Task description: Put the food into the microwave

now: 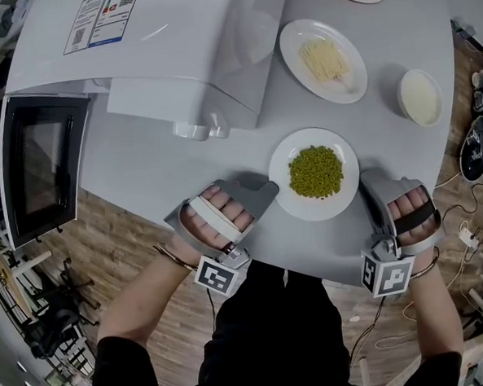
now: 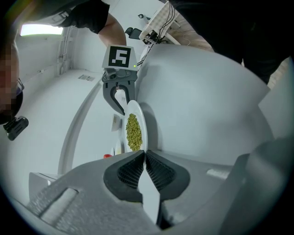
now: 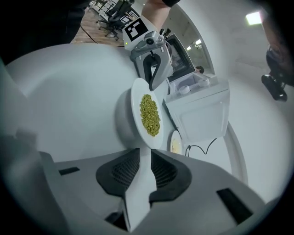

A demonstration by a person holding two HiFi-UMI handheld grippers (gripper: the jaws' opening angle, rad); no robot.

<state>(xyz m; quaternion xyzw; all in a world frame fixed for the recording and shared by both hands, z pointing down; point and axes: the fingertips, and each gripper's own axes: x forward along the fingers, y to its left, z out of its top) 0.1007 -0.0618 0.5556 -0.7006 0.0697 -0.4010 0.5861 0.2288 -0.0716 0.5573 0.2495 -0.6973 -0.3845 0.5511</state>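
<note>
we clench our left gripper [image 1: 264,195] on the left rim of the plate [image 1: 308,210] of green peas [image 1: 315,171] and our right gripper [image 1: 365,182] on its right rim, over the table [image 1: 150,165] near the microwave [image 1: 167,46].

Plate [image 1: 283,177] glossy white, ceramic-looking. Table [image 1: 158,160] smooth matt grey. Microwave [image 1: 175,37] glossy white plastic, door [image 1: 40,164] dark glass. Left gripper [image 2: 145,153] shell matt grey plastic, pads [image 2: 129,173] ribbed black, rubbery. Floor [image 1: 122,236] wood planks.
</note>
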